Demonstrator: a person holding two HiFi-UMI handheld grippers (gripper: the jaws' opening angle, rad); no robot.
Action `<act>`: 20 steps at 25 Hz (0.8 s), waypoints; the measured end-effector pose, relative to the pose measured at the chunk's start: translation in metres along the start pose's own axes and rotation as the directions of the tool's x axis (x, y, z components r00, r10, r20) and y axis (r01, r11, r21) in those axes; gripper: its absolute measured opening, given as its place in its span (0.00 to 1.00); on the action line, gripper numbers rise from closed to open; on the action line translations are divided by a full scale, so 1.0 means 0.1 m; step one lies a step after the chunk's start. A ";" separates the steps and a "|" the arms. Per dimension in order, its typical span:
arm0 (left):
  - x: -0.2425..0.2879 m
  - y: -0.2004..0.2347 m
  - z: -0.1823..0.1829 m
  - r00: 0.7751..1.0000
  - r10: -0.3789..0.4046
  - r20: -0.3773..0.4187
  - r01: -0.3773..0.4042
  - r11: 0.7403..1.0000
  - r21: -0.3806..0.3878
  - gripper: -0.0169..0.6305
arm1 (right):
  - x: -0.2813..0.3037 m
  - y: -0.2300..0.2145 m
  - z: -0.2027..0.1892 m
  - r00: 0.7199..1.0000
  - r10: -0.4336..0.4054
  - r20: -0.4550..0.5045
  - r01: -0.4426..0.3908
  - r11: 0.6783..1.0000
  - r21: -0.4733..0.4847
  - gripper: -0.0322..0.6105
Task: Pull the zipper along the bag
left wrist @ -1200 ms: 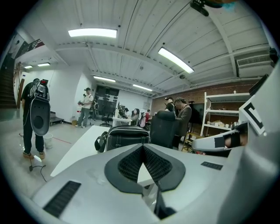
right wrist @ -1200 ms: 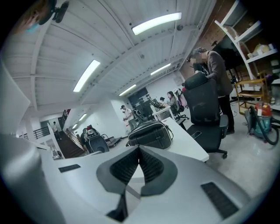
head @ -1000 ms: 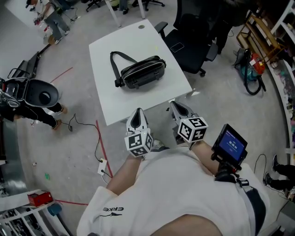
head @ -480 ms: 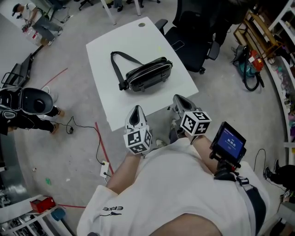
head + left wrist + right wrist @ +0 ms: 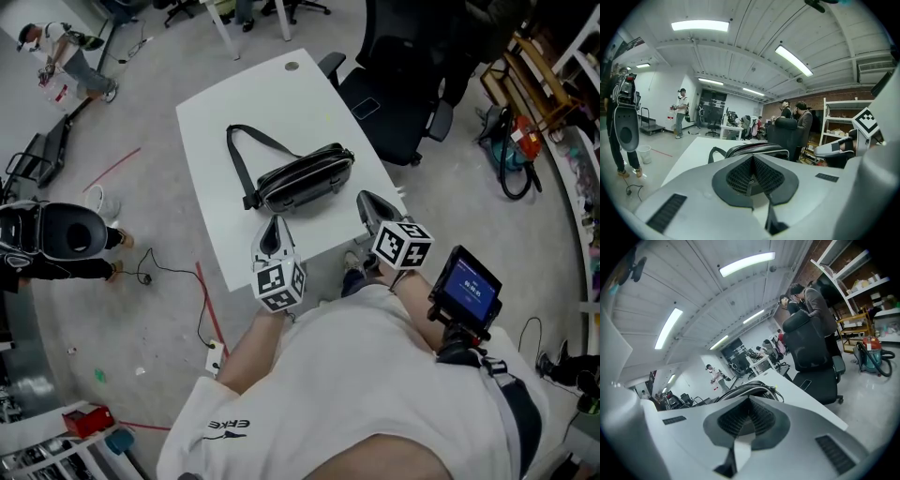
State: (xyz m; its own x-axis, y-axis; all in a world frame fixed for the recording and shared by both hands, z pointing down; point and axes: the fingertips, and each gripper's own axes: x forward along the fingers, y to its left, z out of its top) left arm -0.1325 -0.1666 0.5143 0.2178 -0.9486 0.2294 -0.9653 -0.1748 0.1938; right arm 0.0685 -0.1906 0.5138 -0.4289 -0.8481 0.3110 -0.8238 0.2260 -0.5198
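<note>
Approach step: left gripper (image 5: 274, 225) and right gripper (image 5: 366, 199), both closed and empty, sit below the bag (image 5: 311, 187) mid-frame; next, open onto its zipper (image 5: 300, 173)

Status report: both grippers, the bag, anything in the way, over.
Left gripper and right gripper shut, empty, at near edge of white table. Black bag lying on it, untouched. Nothing between grippers and bag.
</note>
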 end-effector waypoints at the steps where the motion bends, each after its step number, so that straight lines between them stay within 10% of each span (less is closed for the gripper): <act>1: 0.09 0.01 0.02 1.000 0.008 0.000 -0.008 1.000 0.003 0.03 | 0.07 -0.06 0.04 1.000 -0.001 -0.001 0.001 1.000 0.009 0.06; 20: 0.71 0.46 0.14 0.982 0.182 -0.046 -0.179 0.982 0.062 0.03 | 0.88 -0.73 0.25 0.995 0.064 -0.073 -0.052 0.987 0.150 0.06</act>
State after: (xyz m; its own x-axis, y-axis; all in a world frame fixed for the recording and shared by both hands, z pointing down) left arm -0.1636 -0.2454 0.5256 0.0445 -0.9516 0.3041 -0.9958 -0.0179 0.0898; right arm 0.1003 -0.2943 0.5589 -0.5068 -0.7945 0.3346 -0.7353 0.1957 -0.6489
